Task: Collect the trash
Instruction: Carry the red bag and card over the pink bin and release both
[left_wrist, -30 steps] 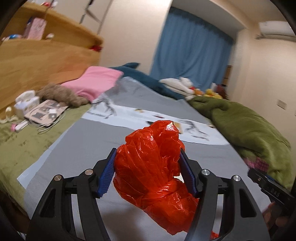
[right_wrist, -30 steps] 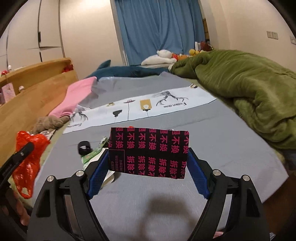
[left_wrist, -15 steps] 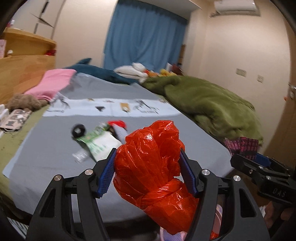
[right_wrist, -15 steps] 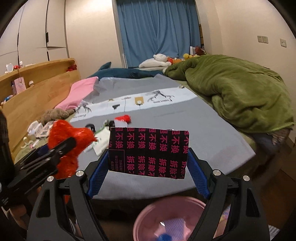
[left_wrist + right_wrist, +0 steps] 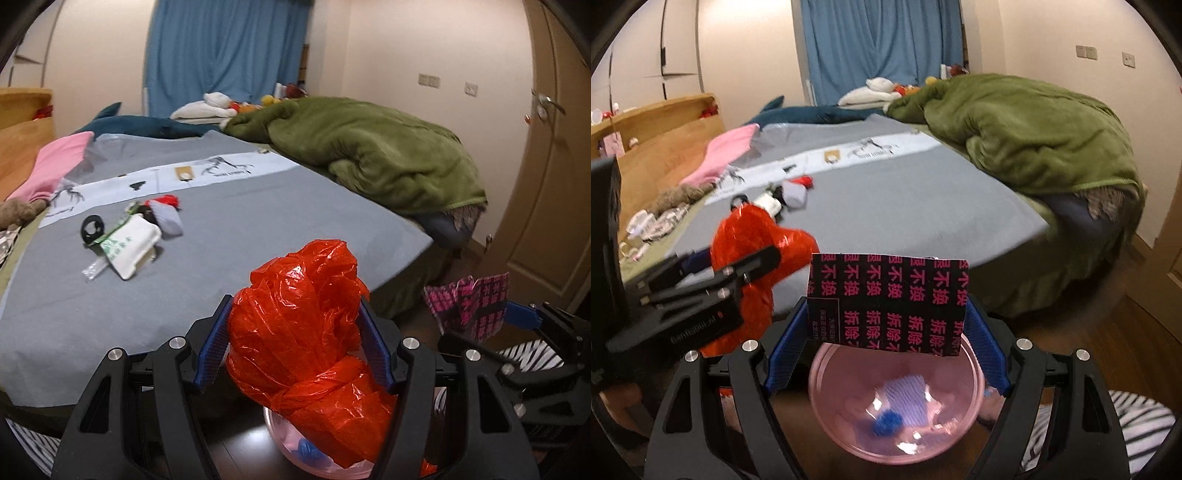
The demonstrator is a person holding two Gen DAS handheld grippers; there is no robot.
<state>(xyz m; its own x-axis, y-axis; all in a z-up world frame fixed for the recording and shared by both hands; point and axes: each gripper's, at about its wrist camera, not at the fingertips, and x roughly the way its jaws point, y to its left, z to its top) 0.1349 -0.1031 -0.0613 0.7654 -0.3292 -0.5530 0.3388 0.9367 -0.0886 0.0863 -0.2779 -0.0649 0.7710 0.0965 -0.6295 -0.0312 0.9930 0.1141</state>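
Red bag (image 5: 295,332) in tilted left claw (image 5: 293,345)

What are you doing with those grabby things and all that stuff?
A person is picking up trash with a gripper in each hand. The left gripper is clamped on a crumpled red plastic bag. The right gripper holds a black wrapper with pink writing. Both hang above a pink bin on the floor beside the bed. More litter lies on the bed.

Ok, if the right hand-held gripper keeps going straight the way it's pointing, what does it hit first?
Most likely the pink bin on the floor; the right hand-held gripper, shut on the black packet, points down into it, though depth is unclear.
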